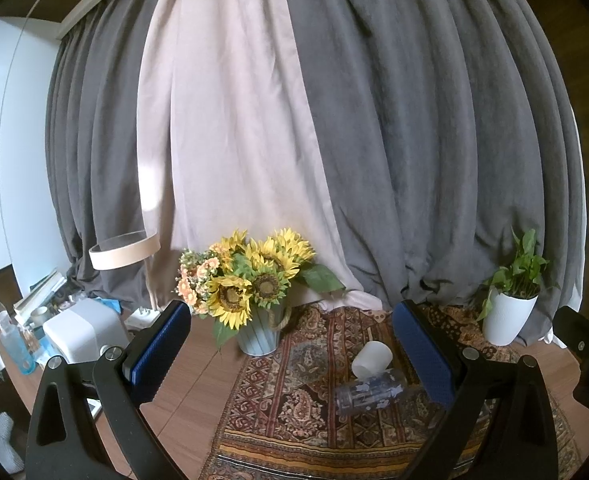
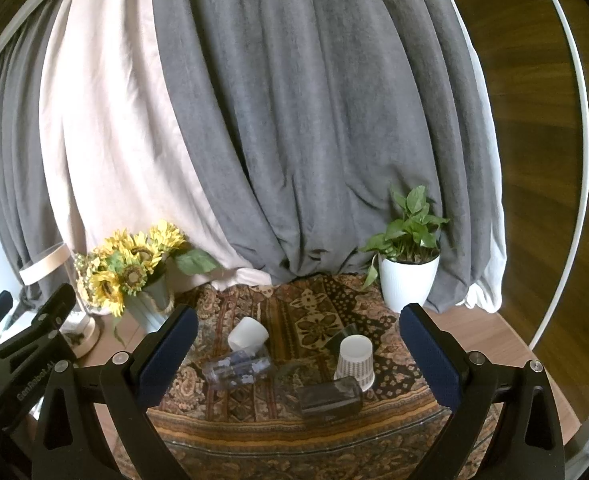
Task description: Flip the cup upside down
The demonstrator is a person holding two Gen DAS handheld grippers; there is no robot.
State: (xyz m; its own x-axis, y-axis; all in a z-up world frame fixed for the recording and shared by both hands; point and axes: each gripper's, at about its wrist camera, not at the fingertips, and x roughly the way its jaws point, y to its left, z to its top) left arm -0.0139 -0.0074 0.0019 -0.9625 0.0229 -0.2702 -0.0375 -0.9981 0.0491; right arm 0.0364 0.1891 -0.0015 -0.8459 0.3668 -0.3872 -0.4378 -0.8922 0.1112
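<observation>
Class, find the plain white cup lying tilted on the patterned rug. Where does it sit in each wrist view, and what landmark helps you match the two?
Left wrist view: the white cup is right of centre, low, near the right finger.
Right wrist view: the white cup is left of centre, low, near the left finger.
Shared landmark: the sunflower vase stands left of it in both.

You've got two white cups [image 2: 248, 333] [image 2: 355, 357] and two clear tumblers [image 2: 236, 369] [image 2: 329, 395] on one rug [image 2: 314, 320]. Behind them, one sunflower vase [image 2: 144, 308] and one potted plant [image 2: 408, 276]. That's two grippers [image 1: 290, 344] [image 2: 296, 350] in play.
</observation>
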